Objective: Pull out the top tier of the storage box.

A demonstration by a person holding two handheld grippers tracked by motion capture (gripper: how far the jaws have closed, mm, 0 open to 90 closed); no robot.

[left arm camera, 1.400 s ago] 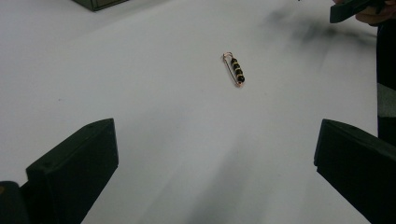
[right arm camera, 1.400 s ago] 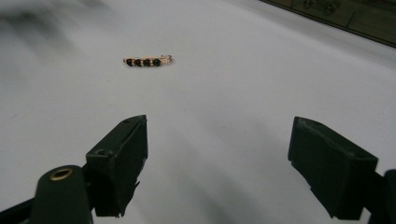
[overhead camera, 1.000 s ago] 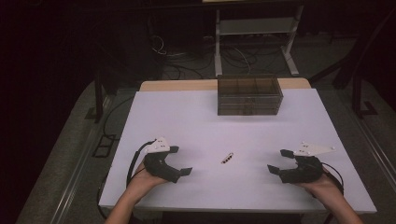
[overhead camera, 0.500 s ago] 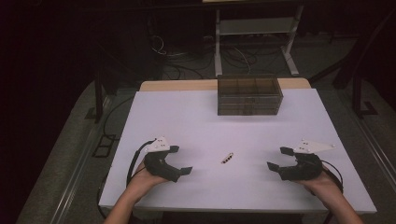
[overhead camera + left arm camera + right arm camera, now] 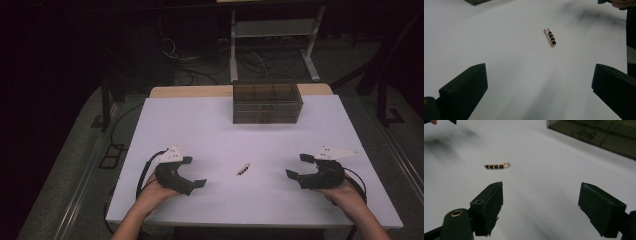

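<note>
High view, drawer box (image 5: 267, 102) at table's far edge, beaded pin (image 5: 243, 169) between wide-open, empty left gripper (image 5: 193, 172) and right gripper (image 5: 298, 165).

Small gold pin (image 5: 243, 169) with four dark beads in a row, lying flat on white table (image 5: 210, 125), untouched, near front.

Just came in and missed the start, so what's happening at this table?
A person holds a two-jaw gripper in each hand, both resting low on the white table. The left gripper and right gripper stand open, holding nothing. Between them lies a small beaded pin, untouched. A dark drawer box sits at the far edge. Nothing has been picked up yet.
</note>
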